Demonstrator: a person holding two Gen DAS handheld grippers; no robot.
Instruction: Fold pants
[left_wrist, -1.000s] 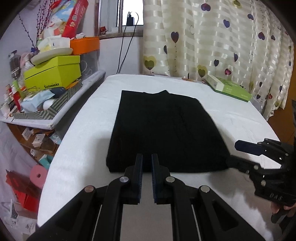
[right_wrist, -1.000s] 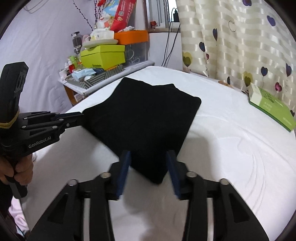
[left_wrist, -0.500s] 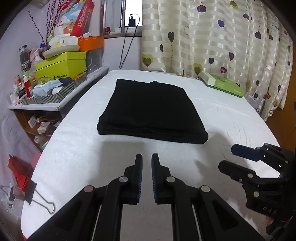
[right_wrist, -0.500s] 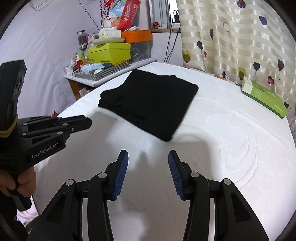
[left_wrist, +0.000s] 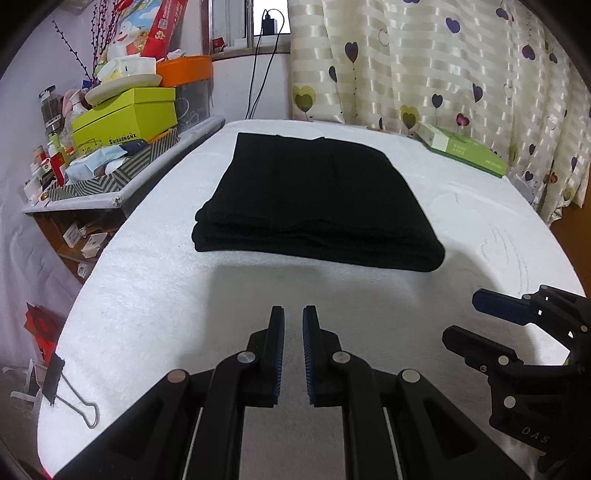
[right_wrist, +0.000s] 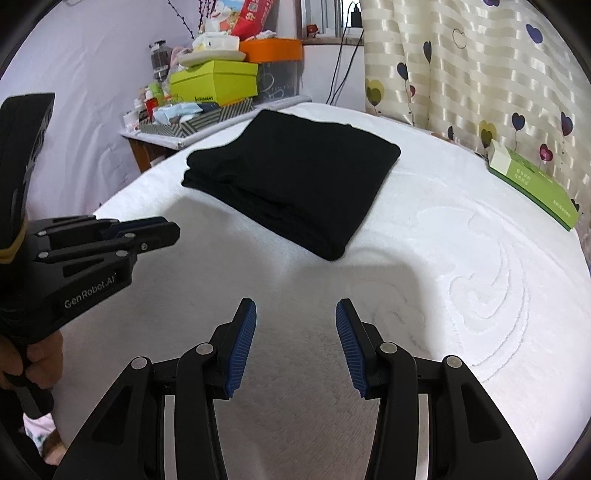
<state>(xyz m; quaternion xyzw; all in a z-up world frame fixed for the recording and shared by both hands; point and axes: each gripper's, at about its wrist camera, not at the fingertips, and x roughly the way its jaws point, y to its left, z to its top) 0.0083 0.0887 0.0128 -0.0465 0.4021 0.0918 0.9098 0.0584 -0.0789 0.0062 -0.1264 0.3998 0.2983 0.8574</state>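
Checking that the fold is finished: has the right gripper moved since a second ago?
Yes. The right gripper has pulled back from the folded black pants; earlier its fingers straddled the near corner, and now bare white bed cover lies between them.

One folded pants (left_wrist: 317, 199), two hand-held grippers (left_wrist: 293, 325), (right_wrist: 295, 321).

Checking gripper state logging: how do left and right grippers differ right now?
The left gripper has its jaws nearly together, a narrow slit between the pads; the right gripper stands wide open. Seen from the other side's camera, the left sits near the black pants' stacked-edge corner, the right off their opposite corner. Both are empty, hovering above the white cover, short of the pants.
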